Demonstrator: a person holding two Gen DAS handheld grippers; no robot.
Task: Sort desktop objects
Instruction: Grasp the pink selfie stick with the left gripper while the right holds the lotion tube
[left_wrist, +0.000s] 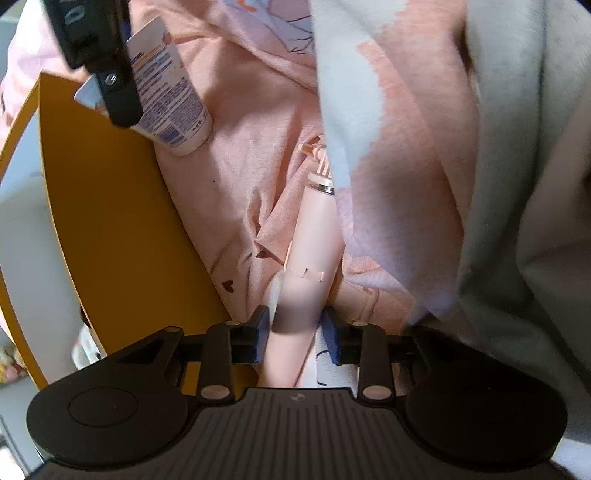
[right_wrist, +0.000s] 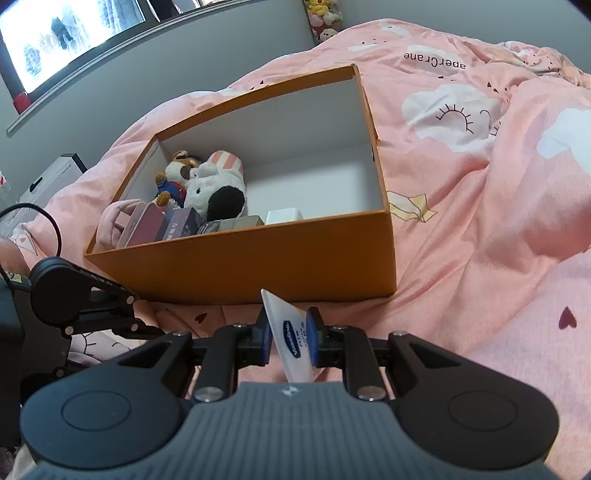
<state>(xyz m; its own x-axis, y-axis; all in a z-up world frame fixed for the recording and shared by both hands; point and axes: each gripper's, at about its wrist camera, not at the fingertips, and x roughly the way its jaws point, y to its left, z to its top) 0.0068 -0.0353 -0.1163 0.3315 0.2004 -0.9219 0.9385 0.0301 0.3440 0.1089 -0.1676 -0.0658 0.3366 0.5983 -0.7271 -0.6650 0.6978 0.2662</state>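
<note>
The pink electric toothbrush (left_wrist: 314, 236) lies on the pink bedsheet (left_wrist: 229, 177), its brush head tucked under the edge of a grey-and-pink blanket (left_wrist: 369, 110), beside the orange box (left_wrist: 110, 221). The left tool (left_wrist: 295, 325) straddles its handle end with the jaws partly closed; the blue pads (left_wrist: 260, 332) stand just beside the handle, and firm contact cannot be confirmed, so this reads as the start of a pick. The right tool (right_wrist: 289, 334) is clamped on the crimped end of a white Vaseline tube (right_wrist: 291, 339), held clear of the bed in front of the box, probably awaiting deposit. Only the right wrist view shows the box interior: plush toys (right_wrist: 207, 184) and small cartons (right_wrist: 177, 225) at one end, the rest free. Only the left wrist view shows the toothbrush and the tube's printed body (left_wrist: 173, 96).
</note>
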